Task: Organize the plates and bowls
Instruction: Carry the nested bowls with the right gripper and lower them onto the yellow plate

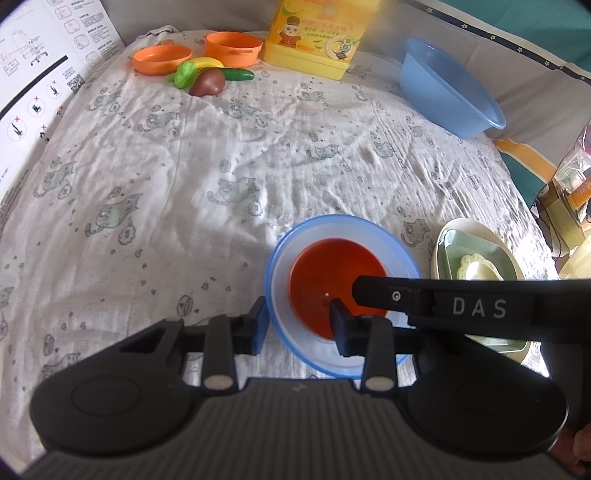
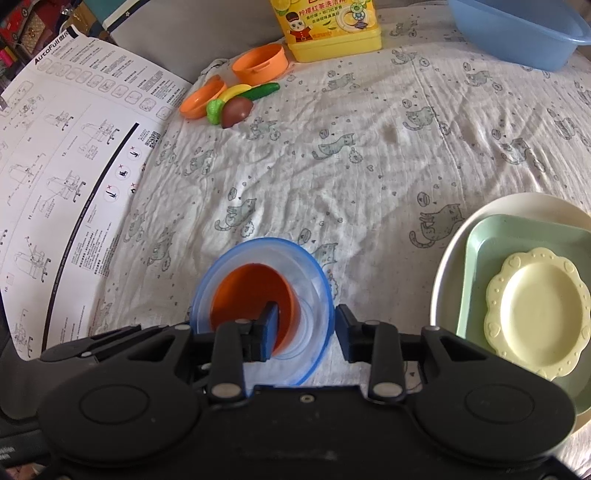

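On the cat-printed cloth, close to the near edge, sits a clear bowl with a blue rim, and nested inside it is a smaller orange-red bowl; in the left wrist view the same pair appears as the blue-rimmed bowl holding the orange-red one. The right gripper has its jaws spread, one finger inside the orange-red bowl and the other outside the clear bowl's rim on the right, so the jaws straddle both walls without closing on them; from the left camera this gripper reaches in from the right, its finger lying over the bowls. The left gripper is also spread, its left finger just outside the blue rim and its right finger over the orange-red bowl; whether either pad touches is hard to tell. Just beside the bowls to the right is a stack: a cream plate under a green square tray under a small scalloped yellow plate. Far across the cloth lie two orange toy dishes, toy vegetables, a yellow box and a blue basin; a printed instruction sheet lies along the left.
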`<action>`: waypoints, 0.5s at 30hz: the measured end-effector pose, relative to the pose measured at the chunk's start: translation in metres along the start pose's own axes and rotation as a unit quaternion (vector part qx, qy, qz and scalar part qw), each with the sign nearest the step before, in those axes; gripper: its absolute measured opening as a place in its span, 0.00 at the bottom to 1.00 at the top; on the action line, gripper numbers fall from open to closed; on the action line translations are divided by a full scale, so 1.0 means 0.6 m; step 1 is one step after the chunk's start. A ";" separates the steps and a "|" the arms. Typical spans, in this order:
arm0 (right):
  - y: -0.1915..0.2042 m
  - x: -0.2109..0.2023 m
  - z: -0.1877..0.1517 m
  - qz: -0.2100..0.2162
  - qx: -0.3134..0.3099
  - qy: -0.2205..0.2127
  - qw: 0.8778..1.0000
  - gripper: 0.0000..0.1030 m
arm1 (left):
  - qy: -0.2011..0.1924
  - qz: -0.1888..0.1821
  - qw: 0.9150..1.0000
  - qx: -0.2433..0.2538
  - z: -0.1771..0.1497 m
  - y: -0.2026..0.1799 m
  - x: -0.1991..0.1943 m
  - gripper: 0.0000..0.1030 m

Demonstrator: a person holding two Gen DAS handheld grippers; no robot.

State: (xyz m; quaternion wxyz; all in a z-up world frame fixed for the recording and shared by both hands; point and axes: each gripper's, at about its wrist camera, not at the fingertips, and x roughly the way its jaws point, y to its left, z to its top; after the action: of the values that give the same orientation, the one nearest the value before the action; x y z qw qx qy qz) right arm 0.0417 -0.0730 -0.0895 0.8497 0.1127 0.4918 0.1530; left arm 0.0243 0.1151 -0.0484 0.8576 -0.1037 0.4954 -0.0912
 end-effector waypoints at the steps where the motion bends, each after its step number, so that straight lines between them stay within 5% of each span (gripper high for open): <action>1: -0.001 -0.003 0.000 0.002 0.002 -0.001 1.000 0.33 | 0.000 0.002 1.000 0.001 0.000 -0.002 -0.002 0.33; 15: -0.046 -0.055 -0.004 0.022 0.043 -0.033 0.998 0.33 | -0.006 0.019 0.999 0.031 0.020 -0.068 -0.024 0.33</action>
State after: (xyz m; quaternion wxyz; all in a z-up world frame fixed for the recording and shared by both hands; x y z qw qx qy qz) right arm 0.0281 -0.1110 -0.0738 0.8563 0.1647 0.4669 0.1470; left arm 0.0255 0.0808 -0.0195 0.8649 -0.0686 0.4890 -0.0897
